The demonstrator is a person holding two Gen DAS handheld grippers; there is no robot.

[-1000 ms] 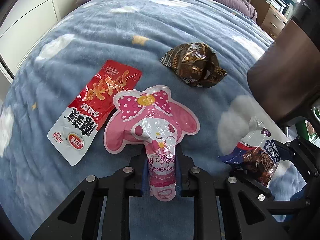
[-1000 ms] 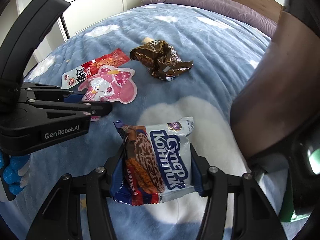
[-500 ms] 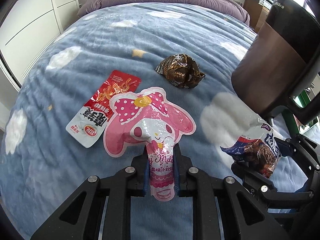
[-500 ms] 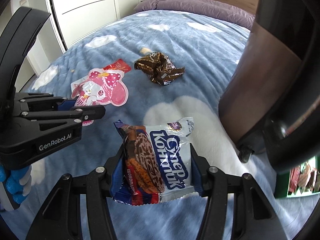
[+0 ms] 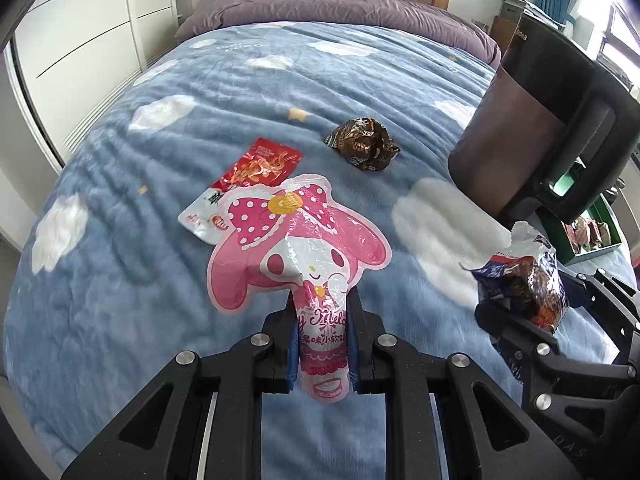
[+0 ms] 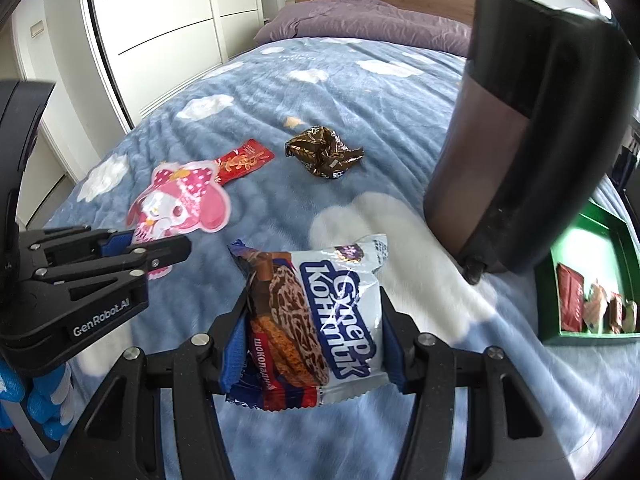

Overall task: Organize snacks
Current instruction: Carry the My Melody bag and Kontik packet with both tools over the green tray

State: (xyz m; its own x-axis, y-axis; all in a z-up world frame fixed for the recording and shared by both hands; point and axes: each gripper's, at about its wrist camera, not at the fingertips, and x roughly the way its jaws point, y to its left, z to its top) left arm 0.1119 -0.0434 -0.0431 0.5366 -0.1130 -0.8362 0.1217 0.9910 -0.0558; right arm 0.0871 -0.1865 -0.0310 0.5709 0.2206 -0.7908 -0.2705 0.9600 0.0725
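My left gripper (image 5: 322, 336) is shut on the lower end of a pink My Melody candy pouch (image 5: 304, 240) and holds it above the blue bedspread. My right gripper (image 6: 314, 336) is shut on a white and blue chocolate biscuit pack (image 6: 320, 316), also lifted. The pouch (image 6: 180, 208) and the left gripper (image 6: 120, 256) show at the left in the right wrist view. The biscuit pack (image 5: 524, 280) shows at the right in the left wrist view. A red and white snack sachet (image 5: 248, 184) and a crumpled brown wrapper (image 5: 362, 148) lie on the bed.
A green box (image 6: 588, 280) with several snacks inside stands at the right edge of the bed. A tall dark brown appliance (image 6: 520, 140) stands right of the wrapper, in front of the box. White cupboards (image 6: 160, 32) line the left side. A purple pillow (image 5: 340, 12) lies at the head.
Both grippers have risen and pulled back with their packets, so more of the bed shows. The green box has come into view at the right.
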